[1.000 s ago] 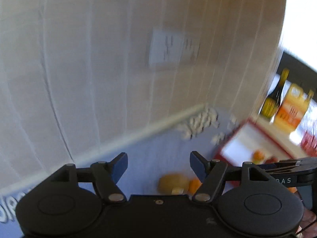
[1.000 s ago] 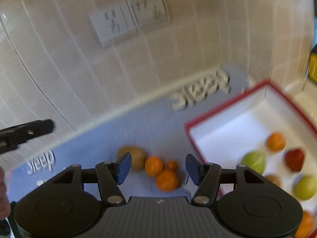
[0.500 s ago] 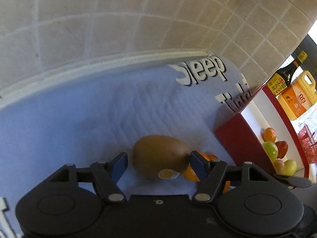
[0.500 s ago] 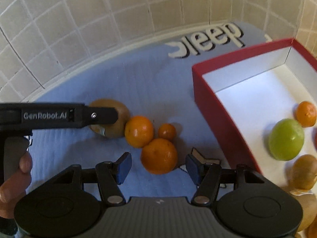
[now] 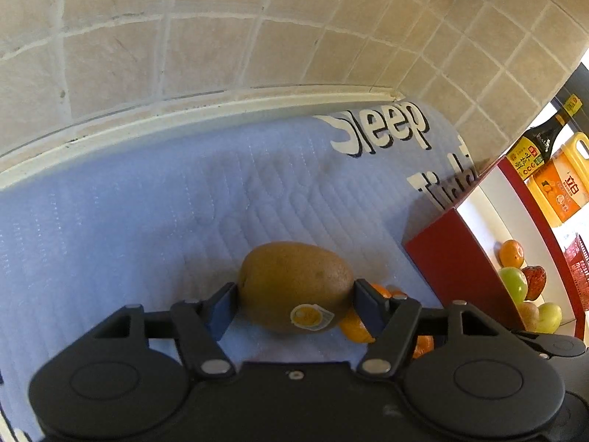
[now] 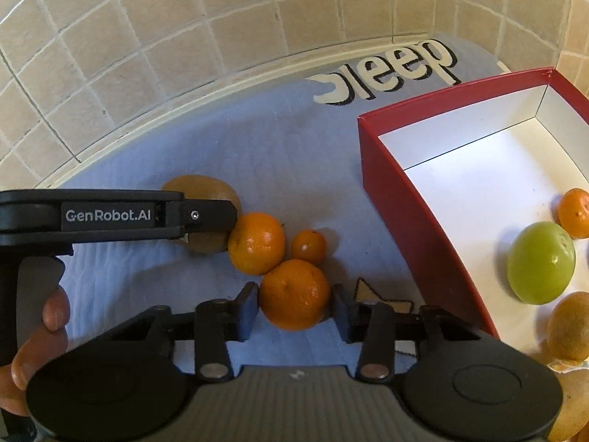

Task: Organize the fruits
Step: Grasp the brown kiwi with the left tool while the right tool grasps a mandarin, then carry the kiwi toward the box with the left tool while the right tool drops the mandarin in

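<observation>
A blue mat (image 6: 279,154) printed with the word "Sleep" covers the counter below a tiled wall (image 5: 257,29), and a red box (image 6: 401,199) with a white inside stands on its right part, already holding a green fruit (image 6: 540,261), a small orange (image 6: 574,213) and other fruit at the near edge. Loose on the mat, left of the box, lie a kiwi (image 5: 294,284) and three oranges touching one another. The left gripper (image 5: 294,304) has its fingers spread around the kiwi, one pad at each end, so the fruit's long axis runs across from finger to finger; whether the pads already press it I cannot tell. The right gripper (image 6: 292,307) is spread too, with the nearest orange (image 6: 294,293) sitting between its fingers, small gaps showing on both sides. Each hand thus has its own fruit straight ahead, and the box lies to the right of both, nearer the right hand. The left gripper's side reads "GenRobot.AI". The kiwi carries a small yellow sticker (image 5: 311,316) whose print is too small to read. Beyond the box stand a dark bottle (image 5: 535,143) with a yellow label in Chinese characters and an orange jug (image 5: 561,188).
</observation>
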